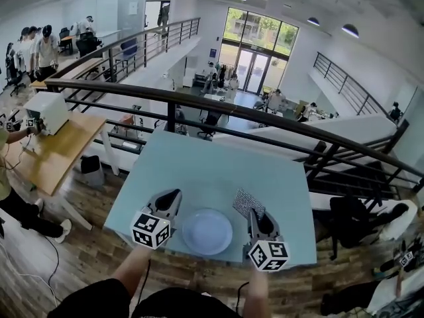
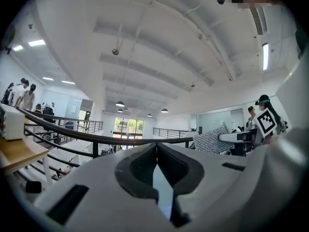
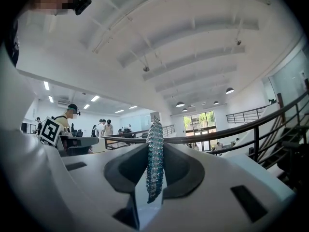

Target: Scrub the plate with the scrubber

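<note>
Right gripper view: the right gripper [image 3: 155, 146] pinches the scrubber [image 3: 153, 170] by its edge. It is a thin, sparkly blue-green pad, likely soft, light and floppy. The left gripper [image 2: 157, 151] is closed on nothing. The pale round plate [image 1: 207, 231] lies flat on the table [image 1: 199, 171] between the 2 grippers; it may slide.

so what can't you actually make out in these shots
- plate: seen in the head view only, too small to tell if it is dirty or wet; both gripper views look above it.
- scrubber: the right gripper view shows it edge-on, its faces hidden by the clamping jaws; small in the head view.
- white box on the wooden desk: too small in the head view to identify, cut off at the left gripper view's edge.
</note>
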`<state>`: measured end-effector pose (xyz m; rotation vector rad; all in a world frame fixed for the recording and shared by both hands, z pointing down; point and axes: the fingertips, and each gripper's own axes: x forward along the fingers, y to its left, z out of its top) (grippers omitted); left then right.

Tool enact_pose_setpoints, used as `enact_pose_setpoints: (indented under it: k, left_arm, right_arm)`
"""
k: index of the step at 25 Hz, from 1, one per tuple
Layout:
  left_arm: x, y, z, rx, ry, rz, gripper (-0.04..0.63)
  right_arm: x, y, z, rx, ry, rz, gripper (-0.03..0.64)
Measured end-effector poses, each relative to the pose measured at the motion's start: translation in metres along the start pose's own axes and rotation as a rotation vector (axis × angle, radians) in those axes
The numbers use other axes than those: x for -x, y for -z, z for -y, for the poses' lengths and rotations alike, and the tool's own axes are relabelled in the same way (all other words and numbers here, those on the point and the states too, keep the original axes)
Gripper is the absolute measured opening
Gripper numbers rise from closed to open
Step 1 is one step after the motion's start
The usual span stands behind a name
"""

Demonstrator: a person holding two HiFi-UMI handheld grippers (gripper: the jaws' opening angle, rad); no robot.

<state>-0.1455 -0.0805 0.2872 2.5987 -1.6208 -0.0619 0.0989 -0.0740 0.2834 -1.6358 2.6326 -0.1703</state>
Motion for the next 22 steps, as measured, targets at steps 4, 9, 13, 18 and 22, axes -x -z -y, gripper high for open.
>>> enact_pose_setpoints:
  k: [4,9,13,18,22]
  left_arm:
    - [-0.002,-0.007,0.007,-0.018,0.014,0.013,0.011]
    - [-0.004,-0.011,0.011,-0.053,0.020,0.023,0.011]
    - [-0.004,-0.015,0.012,-0.066,0.020,0.053,0.011]
    - [0.001,-0.013,0.013,-0.113,0.009,0.065,0.011]
    - [0.001,-0.014,0.021,-0.102,0.008,0.056,0.011]
  right_arm:
    - [0.002,-0.003,0.000,0.001,0.007,0.010,0.084]
    - [0.003,-0.007,-0.005,0.008,0.009,0.032,0.084]
    - [0.002,-0.010,-0.004,0.017,0.007,0.046,0.084]
    - [0.005,-0.008,-0.007,0.045,0.006,0.059,0.083]
    - [0.011,-0.011,-0.005,0.051,0.002,0.056,0.084]
